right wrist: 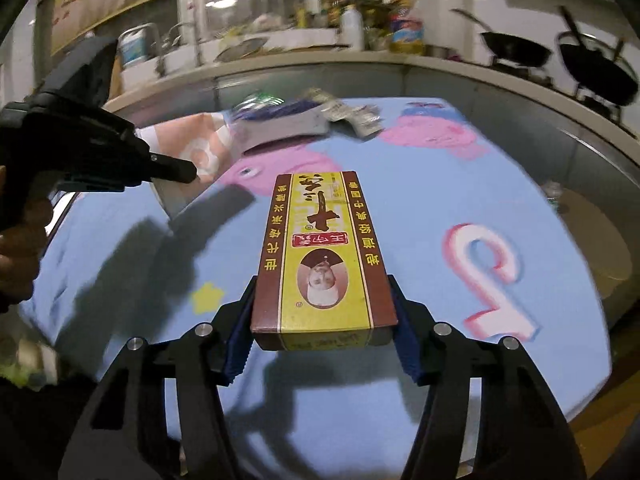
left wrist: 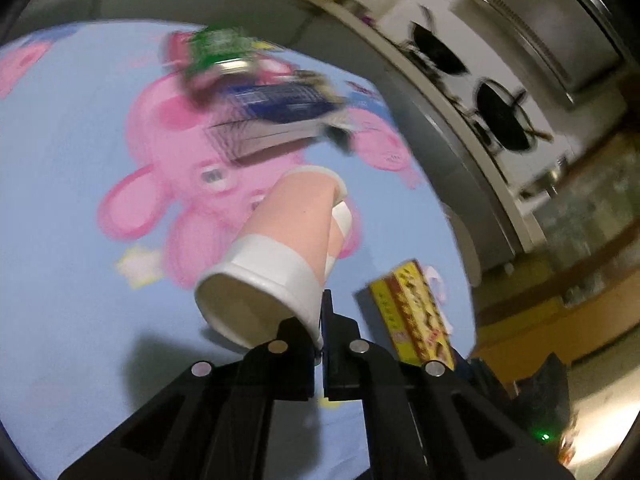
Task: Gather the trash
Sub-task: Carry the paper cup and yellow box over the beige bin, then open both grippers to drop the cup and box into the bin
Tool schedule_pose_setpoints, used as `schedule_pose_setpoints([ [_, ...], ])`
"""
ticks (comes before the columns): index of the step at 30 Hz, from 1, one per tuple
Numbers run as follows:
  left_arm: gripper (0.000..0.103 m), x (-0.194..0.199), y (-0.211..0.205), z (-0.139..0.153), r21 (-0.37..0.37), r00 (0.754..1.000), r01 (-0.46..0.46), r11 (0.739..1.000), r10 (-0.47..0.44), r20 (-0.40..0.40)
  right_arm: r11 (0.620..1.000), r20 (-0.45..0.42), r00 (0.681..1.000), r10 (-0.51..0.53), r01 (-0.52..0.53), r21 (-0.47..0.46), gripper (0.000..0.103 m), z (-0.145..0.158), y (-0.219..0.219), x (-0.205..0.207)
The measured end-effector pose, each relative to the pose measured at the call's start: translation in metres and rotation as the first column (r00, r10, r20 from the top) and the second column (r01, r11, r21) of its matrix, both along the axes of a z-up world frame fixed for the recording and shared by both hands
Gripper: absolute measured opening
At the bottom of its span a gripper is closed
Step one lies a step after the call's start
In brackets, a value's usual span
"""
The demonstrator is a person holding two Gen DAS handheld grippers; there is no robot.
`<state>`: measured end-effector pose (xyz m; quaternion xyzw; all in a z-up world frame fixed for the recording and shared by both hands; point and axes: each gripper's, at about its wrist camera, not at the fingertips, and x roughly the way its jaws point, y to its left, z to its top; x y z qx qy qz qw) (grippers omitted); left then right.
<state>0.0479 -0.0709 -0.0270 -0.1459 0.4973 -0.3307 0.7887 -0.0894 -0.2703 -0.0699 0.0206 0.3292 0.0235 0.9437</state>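
Trash: a paper cup (left wrist: 276, 248) pinched at its rim by the left gripper (left wrist: 322, 332); a yellow box (right wrist: 322, 256) clamped in the right gripper (right wrist: 324, 332), above the blue tablecloth (right wrist: 420, 200). Wrappers (right wrist: 348, 114) lie near a grey basket (right wrist: 280, 124) beyond.

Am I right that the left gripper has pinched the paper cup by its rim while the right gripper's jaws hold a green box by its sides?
Not quite: the box is yellow and brown, not green, as the right wrist view shows. The rest stands: the left gripper pinches the paper cup by its rim, and the right gripper holds the box by its sides.
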Motion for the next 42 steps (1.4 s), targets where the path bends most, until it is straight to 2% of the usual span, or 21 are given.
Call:
schedule_pose_setpoints([
  [3, 0.003, -0.006, -0.047, 0.015, 0.019, 0.994, 0.101, 0.995, -0.102, 0.047, 0.996, 0.023, 0.996, -0.083, 0.083, -0.006, 0.058, 0.004, -0.024, 0.000],
  [7, 0.003, -0.008, -0.115, 0.026, 0.078, 0.967, 0.226, 0.971, -0.234, 0.101, 0.978, 0.052, 0.977, -0.206, 0.206, 0.014, 0.058, 0.010, -0.067, -0.003],
  [13, 0.003, -0.007, -0.217, 0.026, 0.165, 0.912, 0.367, 0.915, -0.389, 0.131, 0.925, 0.067, 0.923, -0.379, 0.376, 0.061, 0.058, 0.010, -0.141, -0.011],
  [16, 0.003, -0.006, -0.264, 0.026, 0.202, 0.881, 0.420, 0.885, -0.451, 0.143, 0.883, 0.053, 0.884, -0.465, 0.459, 0.095, 0.058, 0.006, -0.188, -0.014],
  [19, 0.003, -0.005, -0.315, 0.025, 0.234, 0.844, 0.475, 0.848, -0.514, 0.151, 0.851, 0.036, 0.854, -0.518, 0.511, 0.122, 0.058, 0.005, -0.224, -0.014],
  [22, 0.003, -0.001, -0.355, 0.022, 0.263, 0.821, 0.503, 0.823, -0.550, 0.153, 0.826, 0.021, 0.832, -0.555, 0.548, 0.134, 0.058, 0.005, -0.255, -0.010],
  [26, 0.003, 0.004, -0.395, 0.016, 0.301, 0.805, 0.513, 0.804, -0.573, 0.157, 0.811, -0.013, 0.819, -0.574, 0.570, 0.129, 0.058, 0.005, -0.289, 0.005],
  [30, 0.003, 0.010, -0.416, 0.004, 0.323, 0.804, 0.521, 0.790, -0.582, 0.126, 0.809, -0.040, 0.816, -0.577, 0.578, 0.105, 0.058, 0.003, -0.307, 0.019],
  [35, 0.003, 0.009, -0.432, -0.013, 0.365, 0.791, 0.533, 0.763, -0.603, 0.106, 0.800, -0.062, 0.807, -0.588, 0.591, 0.108, 0.058, 0.000, -0.326, 0.030],
  [39, 0.005, 0.011, -0.441, -0.025, 0.388, 0.792, 0.532, 0.752, -0.604, 0.085, 0.795, -0.077, 0.804, -0.590, 0.595, 0.120, 0.059, -0.005, -0.331, 0.036],
  [40, 0.010, 0.013, -0.441, -0.026, 0.394, 0.796, 0.525, 0.755, -0.599, 0.086, 0.793, -0.079, 0.803, -0.591, 0.597, 0.124, 0.060, -0.006, -0.332, 0.038],
  [41, 0.028, 0.014, -0.441, -0.027, 0.399, 0.800, 0.518, 0.757, -0.593, 0.088, 0.792, -0.078, 0.802, -0.592, 0.597, 0.128, 0.060, -0.007, -0.332, 0.039],
  [42, 0.034, 0.016, -0.441, -0.027, 0.405, 0.809, 0.499, 0.766, -0.579, 0.099, 0.788, -0.077, 0.799, -0.596, 0.601, 0.134, 0.062, -0.007, -0.334, 0.041],
])
